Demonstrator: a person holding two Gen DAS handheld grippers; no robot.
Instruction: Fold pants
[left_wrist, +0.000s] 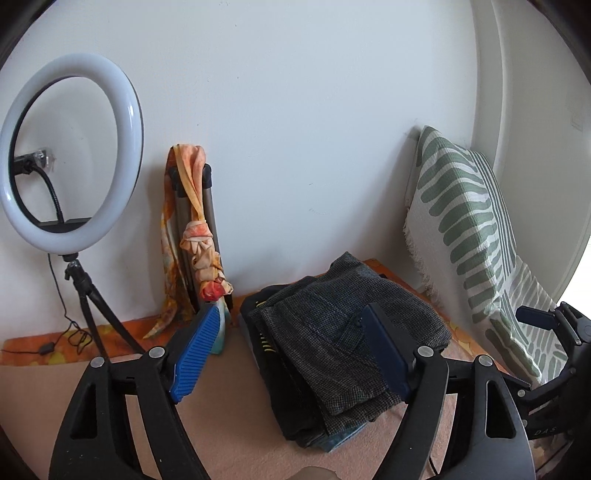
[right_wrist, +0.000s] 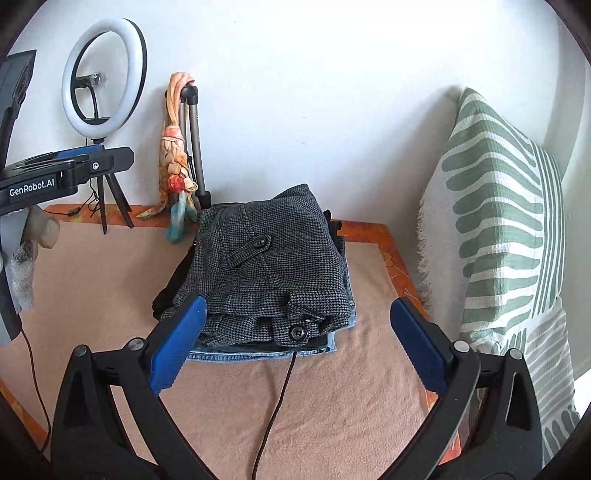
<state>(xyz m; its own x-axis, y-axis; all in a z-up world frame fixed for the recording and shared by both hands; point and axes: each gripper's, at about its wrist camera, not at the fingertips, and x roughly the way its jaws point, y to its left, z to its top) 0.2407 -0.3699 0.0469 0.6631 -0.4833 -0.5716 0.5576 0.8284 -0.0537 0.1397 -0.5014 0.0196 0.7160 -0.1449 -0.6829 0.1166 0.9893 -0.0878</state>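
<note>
Grey houndstooth pants (right_wrist: 269, 266) lie folded on top of a stack of folded garments, with blue jeans (right_wrist: 258, 354) at the bottom and a black garment (right_wrist: 170, 291) at its left. The stack also shows in the left wrist view (left_wrist: 343, 332). My right gripper (right_wrist: 295, 347) is open and empty, its blue pads (right_wrist: 177, 347) just in front of the stack. My left gripper (left_wrist: 291, 354) is open and empty, hovering over the stack's near side. The left gripper appears in the right wrist view (right_wrist: 66, 173) at far left.
The stack sits on a peach cloth (right_wrist: 332, 406) over an orange patterned table (right_wrist: 391, 243). A ring light on a tripod (left_wrist: 70, 147) and a scarf-draped stand (left_wrist: 195, 240) stand by the wall. A green striped pillow (right_wrist: 506, 240) leans at right. A black cable (right_wrist: 277, 398) crosses the cloth.
</note>
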